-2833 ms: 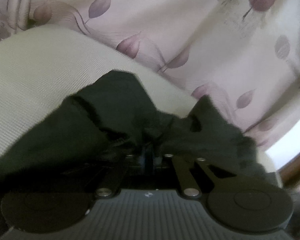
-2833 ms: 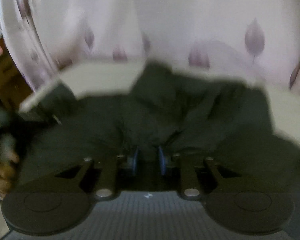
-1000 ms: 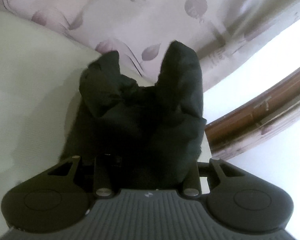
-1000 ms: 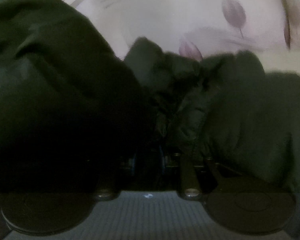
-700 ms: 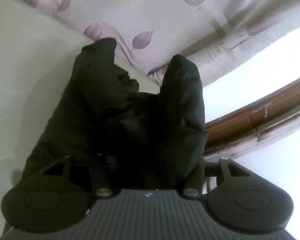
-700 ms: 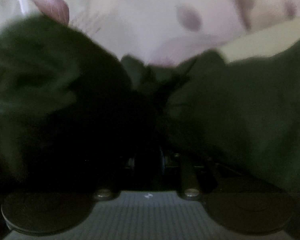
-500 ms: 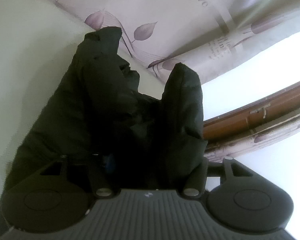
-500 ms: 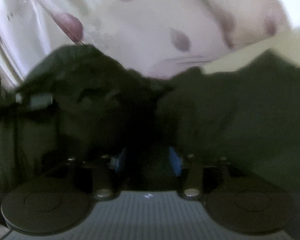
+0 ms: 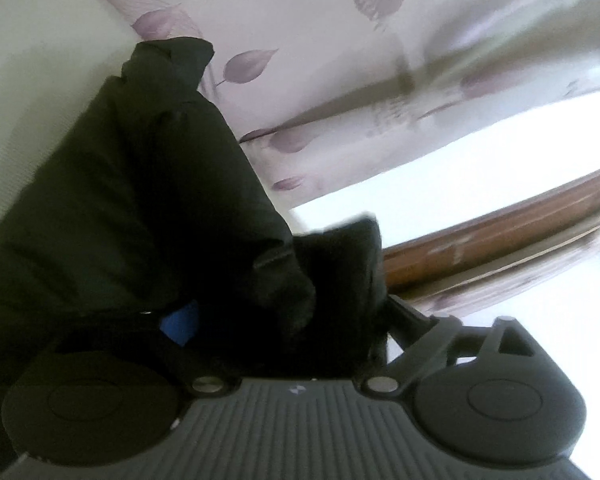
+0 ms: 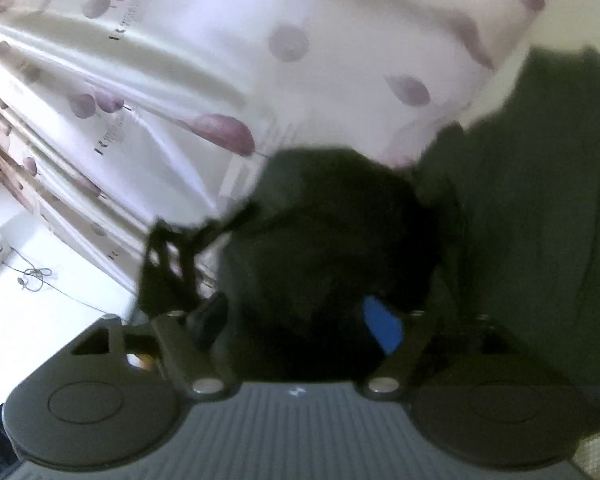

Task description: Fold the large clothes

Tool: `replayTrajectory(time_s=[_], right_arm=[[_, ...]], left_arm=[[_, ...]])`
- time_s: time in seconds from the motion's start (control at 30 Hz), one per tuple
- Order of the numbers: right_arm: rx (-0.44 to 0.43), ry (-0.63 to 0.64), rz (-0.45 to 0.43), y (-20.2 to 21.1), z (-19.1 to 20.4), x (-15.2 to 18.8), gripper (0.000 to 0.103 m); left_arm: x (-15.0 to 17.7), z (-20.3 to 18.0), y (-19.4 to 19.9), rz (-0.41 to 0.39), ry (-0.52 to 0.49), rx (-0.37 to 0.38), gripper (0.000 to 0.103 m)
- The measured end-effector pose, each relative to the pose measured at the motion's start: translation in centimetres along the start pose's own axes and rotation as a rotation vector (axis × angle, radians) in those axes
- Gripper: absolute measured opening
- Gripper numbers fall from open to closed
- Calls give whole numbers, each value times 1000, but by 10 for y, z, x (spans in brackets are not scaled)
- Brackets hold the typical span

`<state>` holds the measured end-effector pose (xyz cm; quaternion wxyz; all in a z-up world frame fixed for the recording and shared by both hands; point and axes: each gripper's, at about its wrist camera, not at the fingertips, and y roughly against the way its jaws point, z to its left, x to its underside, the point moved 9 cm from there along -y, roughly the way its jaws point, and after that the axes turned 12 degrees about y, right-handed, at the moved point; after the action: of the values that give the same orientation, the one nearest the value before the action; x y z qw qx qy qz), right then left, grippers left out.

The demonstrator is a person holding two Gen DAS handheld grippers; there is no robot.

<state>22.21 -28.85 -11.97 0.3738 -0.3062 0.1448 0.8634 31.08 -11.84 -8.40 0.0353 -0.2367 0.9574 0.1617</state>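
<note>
In the left wrist view the left gripper [image 9: 283,320] sits low in the frame, its fingers spread wide, and a dark garment [image 9: 139,200] is bunched between them and heaped over the left finger. Only a bit of that finger's blue pad [image 9: 179,322] shows under the cloth; the right finger is hidden except for its black linkage at the lower right. The garment fills the left and middle of the frame, rising to a peak at the upper left, with a smaller lump just right of centre. Behind it at the upper left lies a pale cream surface [image 9: 27,40], and a curtain [image 9: 340,60] with purple leaf prints crosses the top. A brown wooden rail [image 9: 500,240] runs slantwise at the right, against bright white light. In the right wrist view the right gripper [image 10: 300,320] also has its fingers spread, with the garment [image 10: 340,240] mounded between them at the centre and spreading across the right side of the frame. The blue pad [image 10: 382,328] of its right finger shows just right of centre, touching the cloth; the left finger stands bare at the lower left. The curtain [image 10: 179,60] fills the upper left, and a thin cord [image 10: 35,276] lies on a white ledge at the far left. The view is blurred.
</note>
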Motion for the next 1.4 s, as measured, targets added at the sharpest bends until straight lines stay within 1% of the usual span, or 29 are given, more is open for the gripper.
replayTrajectory(time_s=[0.03, 0.07, 0.1, 0.17, 0.23, 0.27, 0.33, 0.43, 0.57, 0.6, 0.63, 0.67, 0.7, 0.73, 0.8, 0.87, 0.9, 0.93, 1.0, 1.03, 1.13, 1.2, 1.27, 1.33, 1.4], right_arm=[[18, 16, -1, 0, 1, -7, 79], [50, 38, 2, 1, 4, -9, 83], [92, 73, 17, 1, 8, -10, 85], [151, 125, 40, 1, 11, -7, 85], [179, 141, 35, 0, 14, -7, 85], [196, 149, 47, -1, 15, -5, 89], [247, 168, 70, -4, 14, 1, 89], [267, 160, 96, -19, 6, 1, 89], [320, 179, 150, -45, -6, 2, 89], [330, 207, 160, -51, -7, 3, 85], [340, 236, 160, -55, -7, 3, 77], [359, 257, 171, -59, -10, 4, 51], [356, 253, 189, -61, -14, 6, 38], [346, 241, 193, -63, -18, 7, 35], [357, 277, 199, -65, -24, 6, 26], [354, 302, 194, -67, -26, 3, 22], [346, 309, 195, -67, -24, 0, 19], [336, 316, 197, -68, -22, -3, 18], [310, 309, 196, -71, -16, -14, 15], [300, 312, 193, -71, -12, -21, 14], [280, 339, 178, -70, -2, -50, 12], [277, 372, 173, -68, 4, -68, 11], [275, 393, 172, -63, 6, -83, 11], [292, 419, 159, -52, 2, -99, 11], [305, 421, 142, -37, -9, -115, 11]], left_arm=[[1, 1, 2, -12, 0, 34, 93], [1, 2, 4, -29, 4, 85, 93], [1, 4, 7, -48, 17, 132, 93], [2, 9, 8, -69, 25, 176, 93], [6, 10, 8, -86, 17, 207, 93], [7, 11, 10, -96, 17, 222, 93], [10, 13, 14, -105, 24, 248, 93], [12, 22, 22, -126, 60, 296, 93], [14, 28, 29, -141, 85, 330, 93], [12, 28, 30, -145, 86, 333, 93], [12, 27, 29, -148, 86, 332, 93], [11, 27, 29, -152, 89, 331, 94], [10, 27, 30, -154, 99, 327, 94], [10, 26, 30, -153, 110, 322, 94], [7, 23, 34, -142, 118, 308, 95], [6, 20, 40, -118, 138, 289, 95], [7, 17, 47, -109, 133, 289, 99], [7, 12, 54, -111, 102, 271, 103], [5, 10, 72, -159, 7, 168, 103], [4, 12, 81, -178, -15, 129, 103], [4, 26, 98, -198, -26, 44, 103], [7, 36, 98, -205, -39, -15, 103], [14, 41, 89, -177, -35, -34, 103], [24, 38, 78, -154, -43, -23, 103], [35, 25, 65, -141, -106, -20, 103]])
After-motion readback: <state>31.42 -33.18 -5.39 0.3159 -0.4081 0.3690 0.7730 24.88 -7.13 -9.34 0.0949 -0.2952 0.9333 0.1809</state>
